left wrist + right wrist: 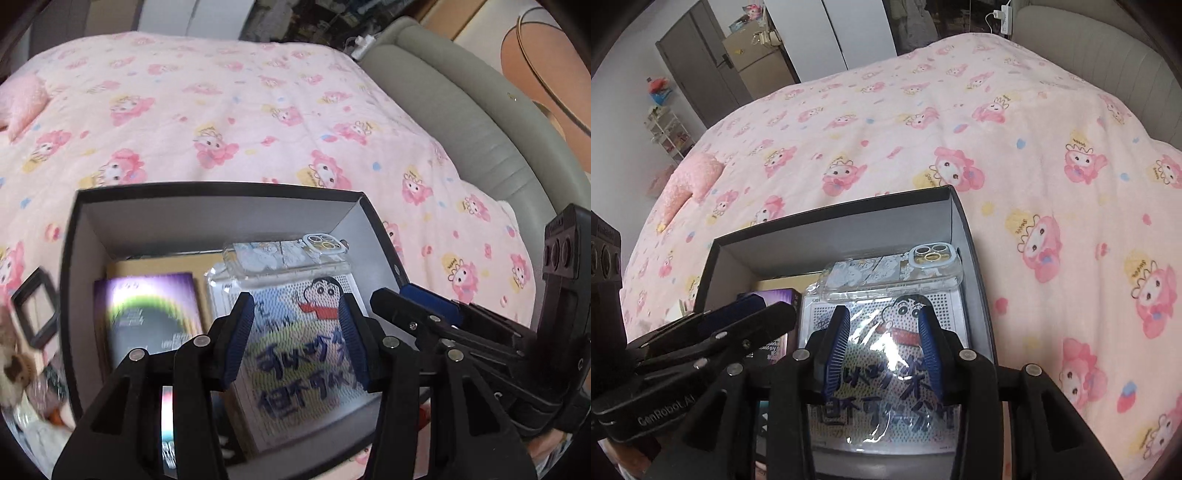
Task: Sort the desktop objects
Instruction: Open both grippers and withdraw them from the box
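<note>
Blue-padded fingers of the left tool (297, 334) fill the foreground, jaws parted with nothing between them, hanging over an open dark box (207, 192) that sits on a bed (221, 110) with a pink cartoon-print cover. Right tool (882, 350) likewise parted and empty, poised over the same box just beside the left one.

Inside the box: a cartoon-printed pegboard pack (295, 354) in shiny wrap lies flat, a clear phone case (291, 254) rests across its far end, a purple booklet (147, 317) lies to its left, with a tan card (166, 264) beneath.

Judgement: a placing step looks finished, both tools free above the box. Loose items remain outside the box at its left, among them a small black square frame (35, 306), blurred. Next move would call for swinging one tool there, squaring its jaws to an item's edges and closing on it.
</note>
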Motion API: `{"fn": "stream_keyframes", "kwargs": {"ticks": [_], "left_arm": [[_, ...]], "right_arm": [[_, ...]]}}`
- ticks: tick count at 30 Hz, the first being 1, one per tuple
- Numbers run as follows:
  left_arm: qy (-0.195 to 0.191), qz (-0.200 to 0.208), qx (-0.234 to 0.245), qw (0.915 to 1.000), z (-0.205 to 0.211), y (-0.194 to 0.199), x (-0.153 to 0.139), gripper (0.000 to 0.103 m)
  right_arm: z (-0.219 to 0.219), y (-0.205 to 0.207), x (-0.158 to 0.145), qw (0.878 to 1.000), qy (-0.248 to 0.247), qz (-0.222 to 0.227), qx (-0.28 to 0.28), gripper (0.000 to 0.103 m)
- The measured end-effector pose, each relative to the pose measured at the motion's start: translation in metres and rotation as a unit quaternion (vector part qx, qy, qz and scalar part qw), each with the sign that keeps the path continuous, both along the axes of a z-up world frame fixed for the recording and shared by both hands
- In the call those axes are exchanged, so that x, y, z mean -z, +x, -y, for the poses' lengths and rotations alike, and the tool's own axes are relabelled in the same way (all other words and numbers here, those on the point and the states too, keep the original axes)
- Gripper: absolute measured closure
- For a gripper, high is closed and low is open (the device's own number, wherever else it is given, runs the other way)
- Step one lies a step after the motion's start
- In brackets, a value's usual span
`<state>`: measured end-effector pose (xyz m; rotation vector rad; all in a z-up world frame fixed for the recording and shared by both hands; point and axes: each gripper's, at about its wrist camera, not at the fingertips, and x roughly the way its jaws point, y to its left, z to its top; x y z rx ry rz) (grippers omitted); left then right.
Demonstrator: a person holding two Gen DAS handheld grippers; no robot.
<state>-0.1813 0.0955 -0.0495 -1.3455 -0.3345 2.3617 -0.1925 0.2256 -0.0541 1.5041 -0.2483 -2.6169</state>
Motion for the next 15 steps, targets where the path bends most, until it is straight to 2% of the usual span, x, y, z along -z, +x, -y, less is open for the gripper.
{"fn": "stream_keyframes", "kwargs": {"ticks": [2, 8, 15], "left_arm": [[-0.001, -0.016, -0.014, 0.9998, 0.004, 0.026, -0.004, 0.056], [0.013, -0.01, -0.005, 0.9998, 0.021, 0.074, -0.007, 0.056], [-0.002, 0.0, -0.035, 0.9994, 0.067, 0.108, -0.014, 0.061]], "right_arm": [[0.004, 0.019, -0.004, 1.0, 0.004, -0.009, 0.005, 0.064], [0.018, 0.078, -0.01, 0.999, 0.026, -0.024, 0.01, 0.064], [0.06, 0.114, -0.019, 0.997, 0.052, -0.05, -0.027, 0.064]]}}
